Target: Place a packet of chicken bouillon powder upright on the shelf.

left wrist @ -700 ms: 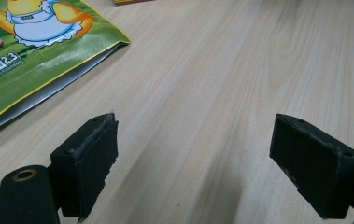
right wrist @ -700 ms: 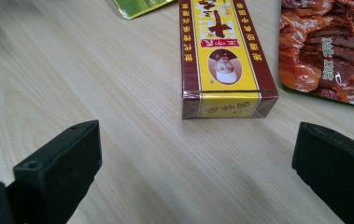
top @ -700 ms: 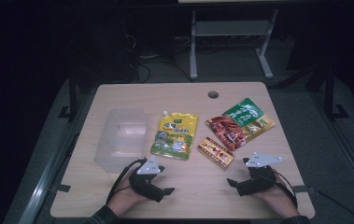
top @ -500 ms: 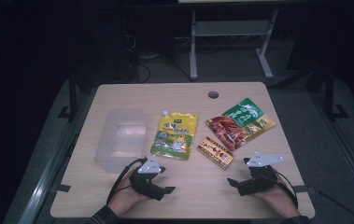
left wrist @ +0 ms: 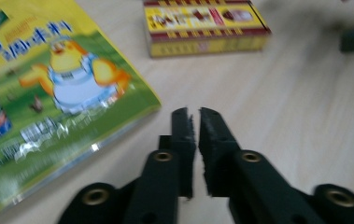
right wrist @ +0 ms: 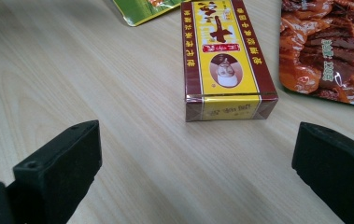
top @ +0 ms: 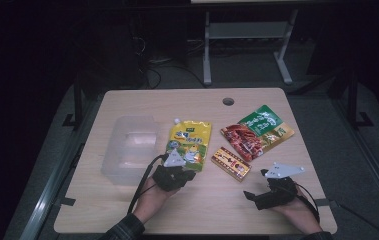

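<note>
the right claw (right wrist: 195,175) gapes wide toward the yellow box (right wrist: 226,60), lined up to take it — the left claw (left wrist: 195,135), pressed together and empty, waits beside the yellow pouch (left wrist: 48,93) on the worktop (top: 217,200).

Box (right wrist: 228,60): large character "十", remaining print too small to read. Yellow pouch (left wrist: 48,88): blurred characters, unreadable.

Dim room, wooden table (top: 127,210), grey floor (top: 167,77), metal stand (top: 242,37)
</note>
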Motion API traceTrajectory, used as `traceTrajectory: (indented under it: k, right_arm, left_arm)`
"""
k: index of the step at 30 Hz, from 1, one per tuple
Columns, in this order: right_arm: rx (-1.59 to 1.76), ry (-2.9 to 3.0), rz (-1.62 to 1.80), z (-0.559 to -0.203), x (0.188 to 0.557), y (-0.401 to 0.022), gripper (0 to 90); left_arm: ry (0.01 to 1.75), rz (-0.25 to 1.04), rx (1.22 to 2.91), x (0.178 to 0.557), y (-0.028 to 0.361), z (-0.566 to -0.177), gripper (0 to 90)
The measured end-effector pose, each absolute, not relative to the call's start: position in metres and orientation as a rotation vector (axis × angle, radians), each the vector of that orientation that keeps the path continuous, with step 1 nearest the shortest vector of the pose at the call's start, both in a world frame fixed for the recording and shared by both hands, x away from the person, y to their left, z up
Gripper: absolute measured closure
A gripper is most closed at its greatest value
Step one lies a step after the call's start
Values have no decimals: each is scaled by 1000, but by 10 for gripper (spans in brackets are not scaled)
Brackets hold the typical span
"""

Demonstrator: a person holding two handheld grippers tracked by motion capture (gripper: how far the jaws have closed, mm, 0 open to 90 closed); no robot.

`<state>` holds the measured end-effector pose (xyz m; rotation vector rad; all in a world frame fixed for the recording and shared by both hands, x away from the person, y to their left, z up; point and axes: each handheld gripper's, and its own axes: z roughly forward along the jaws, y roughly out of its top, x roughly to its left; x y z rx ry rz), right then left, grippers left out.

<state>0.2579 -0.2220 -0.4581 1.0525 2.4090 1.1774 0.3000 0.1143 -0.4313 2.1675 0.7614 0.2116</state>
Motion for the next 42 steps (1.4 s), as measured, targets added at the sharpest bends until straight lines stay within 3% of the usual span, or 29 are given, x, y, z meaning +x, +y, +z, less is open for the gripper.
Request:
traceTrajectory:
  k: [14,24,42]
  right_arm:
    - [1041,2426,1197,-456,261,-222,12]
    - [1050,2427,1204,-456,260,-223,14]
    - [1043,2439,1196,-457,260,-223,15]
  left_arm:
    - [937,390,2148,356,88,-432,898]
    - [1074,476,2137,391,89,-439,898]
    - [1144,455,2178,384,91,-453,900]
